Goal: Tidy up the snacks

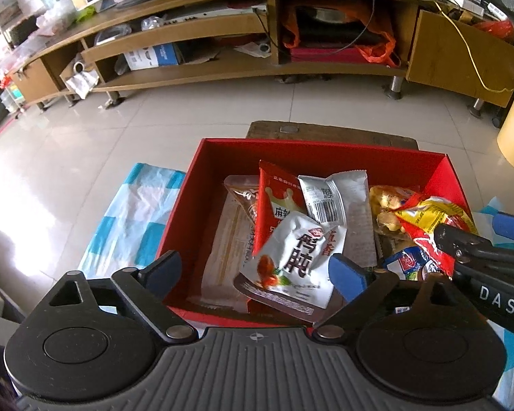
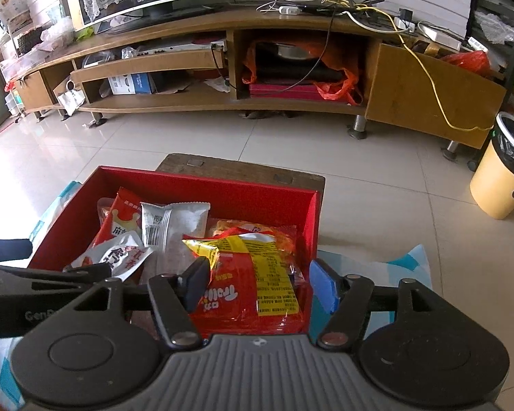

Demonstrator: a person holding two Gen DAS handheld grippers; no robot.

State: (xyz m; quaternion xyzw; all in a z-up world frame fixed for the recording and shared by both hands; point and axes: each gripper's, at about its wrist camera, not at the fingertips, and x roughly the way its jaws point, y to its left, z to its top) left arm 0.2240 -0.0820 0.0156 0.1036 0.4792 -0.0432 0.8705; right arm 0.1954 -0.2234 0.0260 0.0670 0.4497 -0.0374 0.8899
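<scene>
**Two grippers spread over a red box of snacks**

Two tongs are held above one red box (image 1: pixel 185 205), which is set on a blue-and-white checked bag (image 1: pixel 133 219) on a low wooden stool (image 1: pixel 325 132). Beyond the tongs, a long wooden TV stand (image 1: pixel 222 68) is seen across the tiled floor, and a yellow bin (image 2: pixel 500 185) stands beyond and to the right of the right gripper.

Inside the box, a red-and-yellow packet (image 2: pixel 253 281) is the largest snack; it lies between the jaws of the right gripper (image 2: pixel 260 282), at the box's right end. The jaws are parted and no pad is seen pressing on it: the dark left finger sits at its edge, the blue right pad stands outside the box wall.

The left gripper (image 1: pixel 257 270) is spread wide. Its left finger hangs outside the box's left wall; its blue right pad is over the contents. Between them lies a white pouch (image 1: pixel 291 267) with large dark characters, released and resting tilted on other packets. Whether the right pad touches its edge cannot be told.

Beyond the pouch, a red sachet (image 1: pixel 274 205) and a silver packet (image 1: pixel 329 198) with a barcode are leaned together. A pale flat packet (image 1: pixel 226 250) is laid under them, toward the left finger.
</scene>
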